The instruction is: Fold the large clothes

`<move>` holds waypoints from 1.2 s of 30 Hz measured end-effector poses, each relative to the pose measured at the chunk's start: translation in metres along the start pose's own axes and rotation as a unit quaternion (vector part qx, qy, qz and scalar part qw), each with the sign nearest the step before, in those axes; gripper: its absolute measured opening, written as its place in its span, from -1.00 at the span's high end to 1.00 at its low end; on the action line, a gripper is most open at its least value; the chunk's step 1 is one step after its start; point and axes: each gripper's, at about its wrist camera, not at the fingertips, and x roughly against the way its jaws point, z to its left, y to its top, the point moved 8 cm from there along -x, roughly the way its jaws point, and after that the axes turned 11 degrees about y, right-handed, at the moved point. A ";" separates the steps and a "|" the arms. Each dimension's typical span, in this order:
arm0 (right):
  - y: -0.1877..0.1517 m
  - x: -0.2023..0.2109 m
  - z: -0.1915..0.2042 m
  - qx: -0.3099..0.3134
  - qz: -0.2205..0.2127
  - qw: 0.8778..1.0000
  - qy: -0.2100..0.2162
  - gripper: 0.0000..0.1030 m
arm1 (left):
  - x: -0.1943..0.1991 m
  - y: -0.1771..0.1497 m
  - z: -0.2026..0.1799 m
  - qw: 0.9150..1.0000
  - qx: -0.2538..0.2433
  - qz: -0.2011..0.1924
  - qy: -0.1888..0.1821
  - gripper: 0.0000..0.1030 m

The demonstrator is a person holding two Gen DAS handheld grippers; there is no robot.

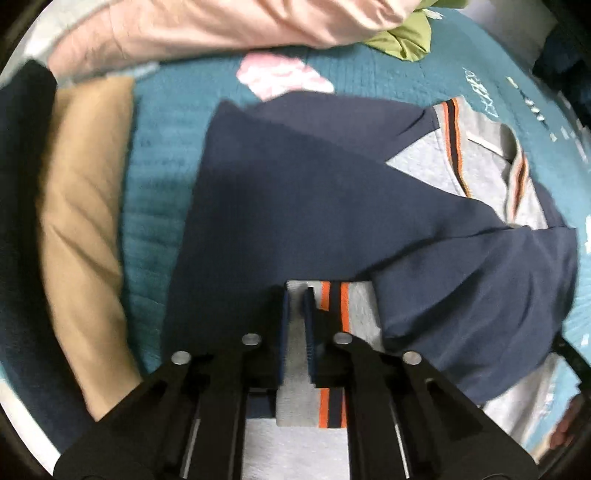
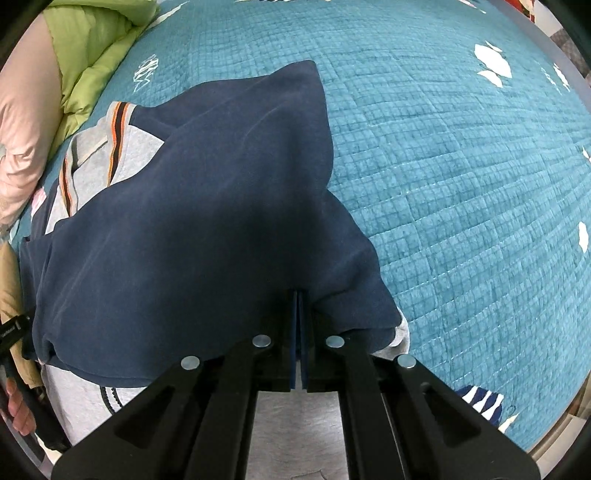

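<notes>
A navy and grey sweatshirt (image 1: 314, 192) with orange and black stripes lies partly folded on the teal quilt (image 1: 159, 177). In the left wrist view my left gripper (image 1: 296, 295) is shut on a grey striped band of the sweatshirt, and the grey cloth shows between the blue pads. In the right wrist view the sweatshirt (image 2: 192, 229) tents up toward my right gripper (image 2: 298, 295). Its pads are pressed together, with the navy edge pinched at the tips. Grey cloth lies under both grippers.
A tan garment (image 1: 85, 221) and a dark one (image 1: 22, 184) lie left of the sweatshirt. Pink cloth (image 1: 221, 29) and green cloth (image 1: 406, 40) sit at the far side. The quilt (image 2: 461, 184) stretches bare to the right. A hand (image 2: 18, 410) shows at the lower left.
</notes>
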 end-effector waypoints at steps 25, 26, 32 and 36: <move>0.004 -0.003 -0.004 -0.030 -0.012 0.999 0.019 1.00 | -0.004 -0.008 0.032 0.995 0.066 0.062 -0.046 0.95; 0.004 -0.003 -0.004 -0.032 -0.012 0.999 0.020 1.00 | -0.004 -0.008 0.033 0.994 0.070 0.062 -0.052 0.95; 0.005 -0.004 -0.004 -0.023 -0.016 0.999 0.022 1.00 | -0.001 -0.004 0.034 0.990 0.088 0.068 -0.085 0.95; 0.004 -0.003 -0.005 -0.029 -0.014 0.999 0.032 1.00 | -0.009 -0.003 0.021 0.988 0.067 0.100 -0.097 0.34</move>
